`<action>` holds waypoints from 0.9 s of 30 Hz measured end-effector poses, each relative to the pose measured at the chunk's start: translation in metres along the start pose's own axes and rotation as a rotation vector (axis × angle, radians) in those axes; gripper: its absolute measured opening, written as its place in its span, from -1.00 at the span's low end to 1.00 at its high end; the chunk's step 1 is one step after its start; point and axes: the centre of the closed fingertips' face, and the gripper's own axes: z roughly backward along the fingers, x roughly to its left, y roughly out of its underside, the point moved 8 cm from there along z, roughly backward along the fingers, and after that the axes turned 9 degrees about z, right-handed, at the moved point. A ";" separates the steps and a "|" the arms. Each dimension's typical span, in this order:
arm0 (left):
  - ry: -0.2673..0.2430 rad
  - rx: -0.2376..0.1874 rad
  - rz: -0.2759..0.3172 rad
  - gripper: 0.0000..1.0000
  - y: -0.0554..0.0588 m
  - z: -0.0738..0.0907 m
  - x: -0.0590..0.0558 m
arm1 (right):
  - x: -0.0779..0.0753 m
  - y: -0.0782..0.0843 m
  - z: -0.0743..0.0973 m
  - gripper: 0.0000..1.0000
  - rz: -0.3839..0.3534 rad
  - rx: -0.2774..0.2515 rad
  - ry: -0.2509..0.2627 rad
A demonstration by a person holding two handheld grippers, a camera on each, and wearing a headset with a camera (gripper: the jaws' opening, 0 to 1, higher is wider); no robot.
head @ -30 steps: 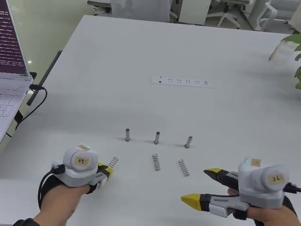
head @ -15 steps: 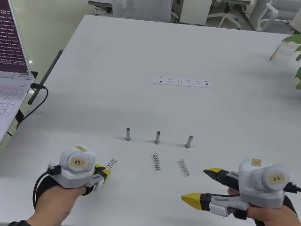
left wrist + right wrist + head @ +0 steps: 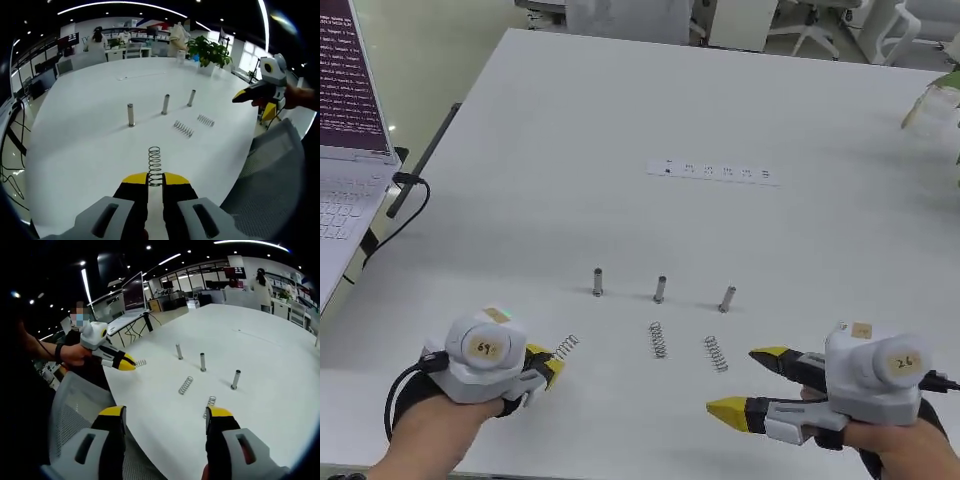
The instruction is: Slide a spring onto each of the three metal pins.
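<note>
Left gripper point(image 3: 155, 179) is clenched on the near end of one spring point(image 3: 155, 161), which sticks out straight ahead of its yellow tips over the white table point(image 3: 75, 150). Ahead of it and slightly to the left stands the nearest pin point(image 3: 131, 115), upright, with the middle pin point(image 3: 165, 104) and the last pin point(image 3: 191, 98) in a row running off to the right. Between that row and the right gripper point(image 3: 748, 382), two loose springs lie flat on the table. The second spring point(image 3: 658, 340) lies before the middle pin, and the third spring point(image 3: 716, 353) lies before the last pin, just past the right gripper's tips. The right gripper's jaws are spread wide, grasping nothing. Well beyond the pins lies a power strip point(image 3: 717, 172).
</note>
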 end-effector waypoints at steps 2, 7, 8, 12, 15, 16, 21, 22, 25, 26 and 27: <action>0.009 -0.003 -0.007 -0.96 -0.002 0.001 -0.004 | 0.000 -0.002 -0.003 0.26 0.004 0.002 -0.009; 0.039 -0.013 -0.038 -0.96 -0.008 0.002 -0.015 | 0.001 -0.006 -0.008 0.22 0.012 0.000 -0.031; 0.043 -0.014 -0.048 -0.96 -0.010 0.002 -0.017 | 0.001 -0.006 -0.010 0.22 0.014 0.002 -0.037; 0.068 -0.023 -0.075 -0.96 -0.015 0.002 -0.027 | 0.002 -0.010 -0.014 0.18 0.026 0.004 -0.058; 0.089 -0.029 -0.095 -0.96 -0.018 0.002 -0.036 | 0.002 -0.013 -0.017 0.15 0.036 0.003 -0.070; 0.094 -0.029 -0.101 -0.96 -0.019 0.002 -0.038 | 0.002 -0.015 -0.017 0.14 0.040 0.003 -0.073; 0.117 -0.036 -0.125 -0.96 -0.024 0.002 -0.047 | 0.001 -0.022 -0.022 0.07 0.058 -0.004 -0.099; 0.120 -0.038 -0.127 -0.96 -0.025 0.002 -0.048 | 0.001 -0.023 -0.022 0.06 0.062 -0.004 -0.102; 0.132 -0.042 -0.141 -0.96 -0.028 0.003 -0.053 | 0.001 -0.026 -0.025 0.02 0.069 -0.005 -0.115; 0.137 -0.046 -0.147 -0.96 -0.029 0.003 -0.055 | 0.001 -0.027 -0.026 0.02 0.075 -0.005 -0.120; 0.139 -0.047 -0.150 -0.96 -0.030 0.004 -0.057 | 0.001 -0.028 -0.027 0.01 0.077 -0.006 -0.122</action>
